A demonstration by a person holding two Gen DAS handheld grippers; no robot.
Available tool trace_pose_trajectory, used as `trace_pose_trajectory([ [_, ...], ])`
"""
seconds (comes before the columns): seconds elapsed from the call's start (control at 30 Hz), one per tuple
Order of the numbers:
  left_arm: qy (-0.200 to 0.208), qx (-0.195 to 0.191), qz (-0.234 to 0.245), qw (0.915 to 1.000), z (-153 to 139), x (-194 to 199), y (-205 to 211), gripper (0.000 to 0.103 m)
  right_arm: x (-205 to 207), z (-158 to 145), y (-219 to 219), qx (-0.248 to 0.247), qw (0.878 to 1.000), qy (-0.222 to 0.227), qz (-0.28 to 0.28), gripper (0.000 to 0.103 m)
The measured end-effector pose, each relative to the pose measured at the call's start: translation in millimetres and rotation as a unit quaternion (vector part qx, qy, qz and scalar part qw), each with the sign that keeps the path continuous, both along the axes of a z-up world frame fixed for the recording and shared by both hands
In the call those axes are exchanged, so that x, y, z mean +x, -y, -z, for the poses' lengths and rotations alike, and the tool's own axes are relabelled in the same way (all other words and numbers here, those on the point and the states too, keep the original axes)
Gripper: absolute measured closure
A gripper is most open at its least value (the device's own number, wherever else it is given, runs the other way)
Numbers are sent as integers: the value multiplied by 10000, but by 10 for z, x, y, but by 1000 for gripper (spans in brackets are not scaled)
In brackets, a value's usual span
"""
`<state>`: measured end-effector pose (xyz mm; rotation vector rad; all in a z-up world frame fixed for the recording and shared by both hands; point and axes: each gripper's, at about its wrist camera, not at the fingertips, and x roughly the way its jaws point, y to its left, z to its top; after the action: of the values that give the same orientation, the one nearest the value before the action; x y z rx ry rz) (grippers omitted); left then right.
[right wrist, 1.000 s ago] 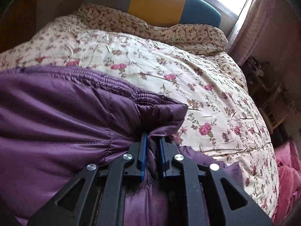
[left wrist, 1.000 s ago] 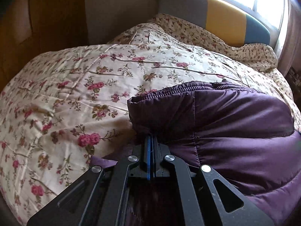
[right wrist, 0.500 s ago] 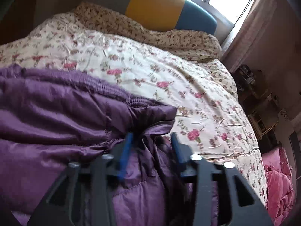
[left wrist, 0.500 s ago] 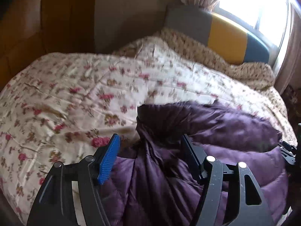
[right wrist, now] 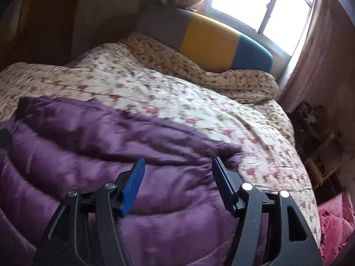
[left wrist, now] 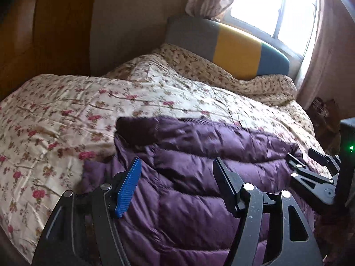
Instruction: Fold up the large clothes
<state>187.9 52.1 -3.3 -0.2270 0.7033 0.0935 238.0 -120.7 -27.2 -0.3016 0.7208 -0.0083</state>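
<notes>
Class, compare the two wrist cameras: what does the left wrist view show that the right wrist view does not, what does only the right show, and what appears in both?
Only the left wrist view shows the other tool: the right tongs at its right edge, beside a black housing with a green light.

Only the right wrist view shows the pink bedding at its lower right corner.

Both show open tongs, the left tongs in their own view, above the purple puffer jacket lying on the floral quilt, with the striped headboard and window behind.
</notes>
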Motion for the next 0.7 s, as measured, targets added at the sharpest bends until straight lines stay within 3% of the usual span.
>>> trace_pose_trajectory([
  [0.2, -134, 143, 68, 9998, 185, 3, 63, 37, -12, 215, -229, -73, 9999, -89, -78, 41],
  [0.7, -145, 104, 143, 9997, 510, 63, 31, 37, 131, 670, -252, -118, 9995, -290, -2, 40],
])
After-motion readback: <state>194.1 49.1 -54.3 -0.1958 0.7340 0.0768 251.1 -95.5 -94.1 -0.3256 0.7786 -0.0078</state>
